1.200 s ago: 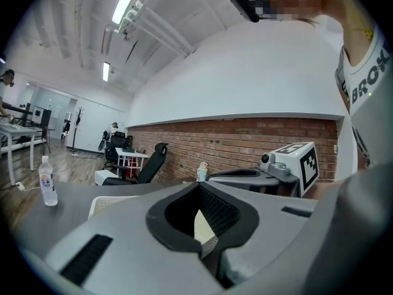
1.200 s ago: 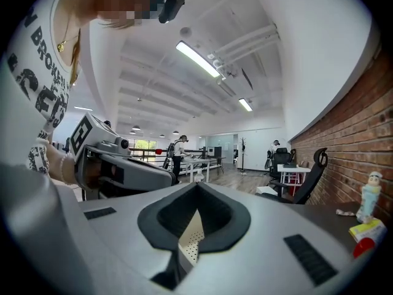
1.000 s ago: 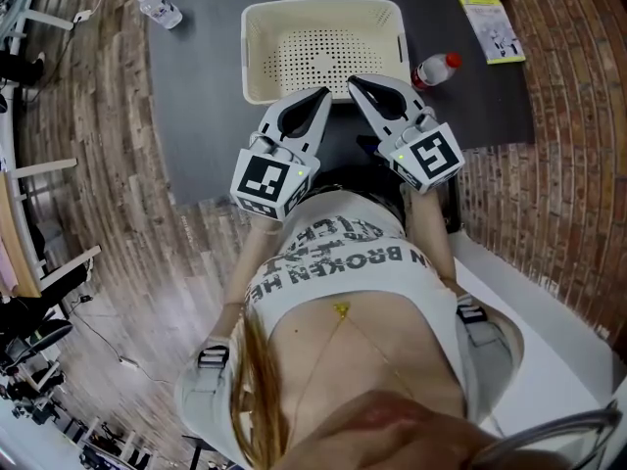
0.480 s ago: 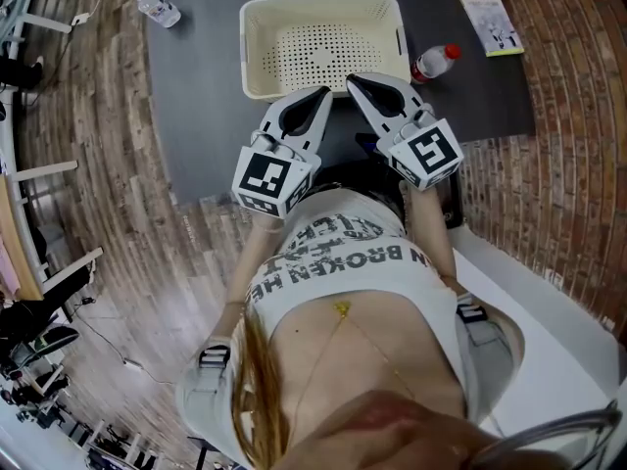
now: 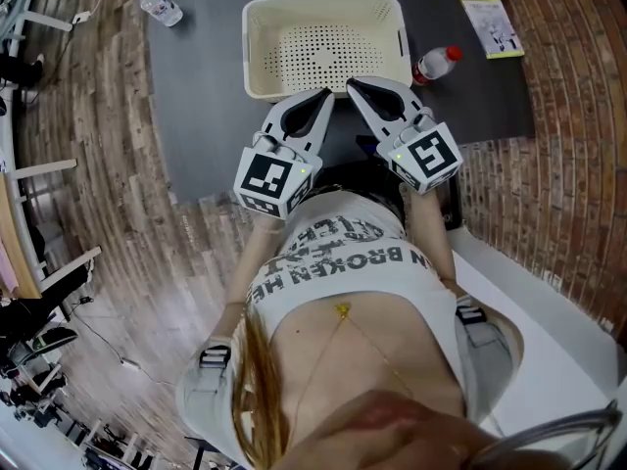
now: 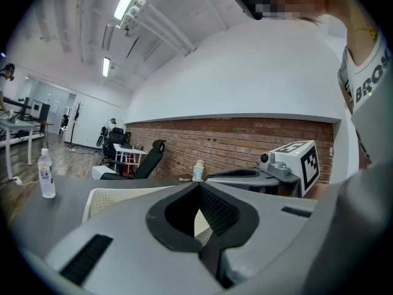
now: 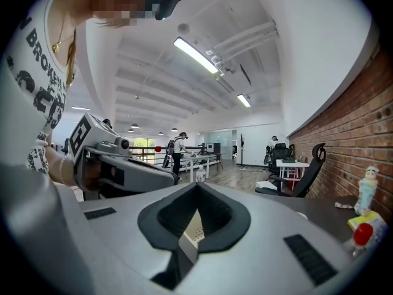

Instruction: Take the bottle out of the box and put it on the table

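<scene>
Cream perforated box (image 5: 323, 52) sits empty on the dark table (image 5: 206, 96), a red-capped bottle (image 5: 436, 67) lying just right of it, so the task looks finished; left gripper (image 5: 323, 94) and right gripper (image 5: 353, 83) are closed, empty.

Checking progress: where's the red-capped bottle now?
Head view, right side: the red-capped clear plastic bottle lies on the dark table, just right of the cream perforated basket, outside it.

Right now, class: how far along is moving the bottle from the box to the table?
Seemingly done: the box is empty; a red-capped bottle and a clear bottle sit on the table. In hand: nothing; left tongs and right tongs are shut, empty. Left: probably nothing.
</scene>
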`<state>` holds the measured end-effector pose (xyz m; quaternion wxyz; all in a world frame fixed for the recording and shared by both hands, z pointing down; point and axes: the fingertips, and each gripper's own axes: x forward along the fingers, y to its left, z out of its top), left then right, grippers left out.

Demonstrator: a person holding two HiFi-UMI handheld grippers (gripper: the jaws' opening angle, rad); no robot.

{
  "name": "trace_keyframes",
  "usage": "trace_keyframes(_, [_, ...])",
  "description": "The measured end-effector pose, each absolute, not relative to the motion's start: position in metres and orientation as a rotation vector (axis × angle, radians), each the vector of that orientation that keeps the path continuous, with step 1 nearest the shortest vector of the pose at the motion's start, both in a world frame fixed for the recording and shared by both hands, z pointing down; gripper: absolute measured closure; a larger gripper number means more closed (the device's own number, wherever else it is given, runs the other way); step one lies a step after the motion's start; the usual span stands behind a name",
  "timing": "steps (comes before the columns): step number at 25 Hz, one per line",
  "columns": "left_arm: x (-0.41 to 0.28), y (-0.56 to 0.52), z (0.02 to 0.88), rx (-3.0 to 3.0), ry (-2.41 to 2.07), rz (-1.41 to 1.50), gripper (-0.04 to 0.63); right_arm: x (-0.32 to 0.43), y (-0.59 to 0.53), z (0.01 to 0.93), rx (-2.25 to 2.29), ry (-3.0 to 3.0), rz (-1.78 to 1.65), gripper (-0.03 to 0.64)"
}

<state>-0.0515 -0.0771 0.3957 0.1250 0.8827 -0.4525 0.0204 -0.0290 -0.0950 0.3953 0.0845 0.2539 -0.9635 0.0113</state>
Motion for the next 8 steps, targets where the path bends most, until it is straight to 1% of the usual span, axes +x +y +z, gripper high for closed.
trace_keyframes(8, [-0.0520, -0.0784, 0.3960, 2.569, -1.314, 0.066, 0.595, -0.0302, -0.0957, 0.3953, 0.753, -2.872, 0.038, 0.609])
